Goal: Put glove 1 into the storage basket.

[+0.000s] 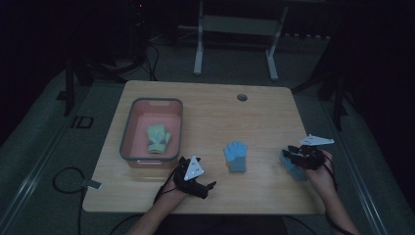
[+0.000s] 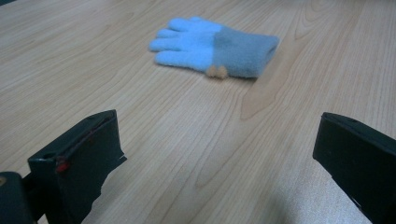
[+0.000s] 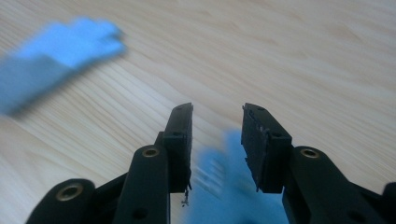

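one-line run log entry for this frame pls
left hand-held gripper: open, empty, facing blue glove | right hand-held gripper: part open over second blue glove, grip unclear | bin: green glove inside

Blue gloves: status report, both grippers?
Left gripper open, empty. Right gripper over second blue glove, grip unclear. First blue glove lies mid-table. Green glove in bin. Nothing blocking.

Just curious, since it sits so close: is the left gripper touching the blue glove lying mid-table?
Apart. The left gripper view shows bare wood between its fingers and the blue glove.
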### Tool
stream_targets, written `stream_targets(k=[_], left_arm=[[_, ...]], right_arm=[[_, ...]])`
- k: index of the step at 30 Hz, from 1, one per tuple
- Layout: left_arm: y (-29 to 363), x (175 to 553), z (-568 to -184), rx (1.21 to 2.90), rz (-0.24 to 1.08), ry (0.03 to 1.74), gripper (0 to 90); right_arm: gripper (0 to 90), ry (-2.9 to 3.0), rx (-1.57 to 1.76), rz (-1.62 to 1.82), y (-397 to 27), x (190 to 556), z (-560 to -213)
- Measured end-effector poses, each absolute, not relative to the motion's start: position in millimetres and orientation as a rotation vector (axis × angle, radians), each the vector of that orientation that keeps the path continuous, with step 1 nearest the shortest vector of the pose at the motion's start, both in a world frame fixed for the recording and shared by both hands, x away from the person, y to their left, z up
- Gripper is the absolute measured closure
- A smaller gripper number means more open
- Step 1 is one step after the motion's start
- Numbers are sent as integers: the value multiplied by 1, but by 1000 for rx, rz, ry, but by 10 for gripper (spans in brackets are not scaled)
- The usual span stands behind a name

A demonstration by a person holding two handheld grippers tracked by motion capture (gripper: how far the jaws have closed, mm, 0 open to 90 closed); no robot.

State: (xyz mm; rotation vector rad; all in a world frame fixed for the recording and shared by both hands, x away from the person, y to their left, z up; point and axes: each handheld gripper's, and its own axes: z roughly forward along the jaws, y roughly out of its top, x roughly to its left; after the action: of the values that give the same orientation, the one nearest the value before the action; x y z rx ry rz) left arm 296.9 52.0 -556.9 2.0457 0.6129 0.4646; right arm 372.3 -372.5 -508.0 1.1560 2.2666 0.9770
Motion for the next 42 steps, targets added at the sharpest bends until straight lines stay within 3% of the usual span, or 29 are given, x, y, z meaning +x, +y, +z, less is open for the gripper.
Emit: stream_targets(k=[9,11,15,21,31,42], left_arm=[[51,297,-557,2055,464,611,9],[51,297,-557,2054,465,612,9],[51,297,-557,2056,464,614,9],[51,297,-557,2057,468,614,9],[51,297,-557,2054,474,614,9],[52,296,-557,2034,463,610,9]], right_arm=[[639,2311,1250,909,-409,372,-539],[673,2293,1269,937,-410,371,-545],[822,2278,1277,948,-407,368,-547],[872,2233,1302,894,-390,363,-536],[874,2029,1393,1055,-339,345,-485],[873,1944,1549,941,-299,353,-515]])
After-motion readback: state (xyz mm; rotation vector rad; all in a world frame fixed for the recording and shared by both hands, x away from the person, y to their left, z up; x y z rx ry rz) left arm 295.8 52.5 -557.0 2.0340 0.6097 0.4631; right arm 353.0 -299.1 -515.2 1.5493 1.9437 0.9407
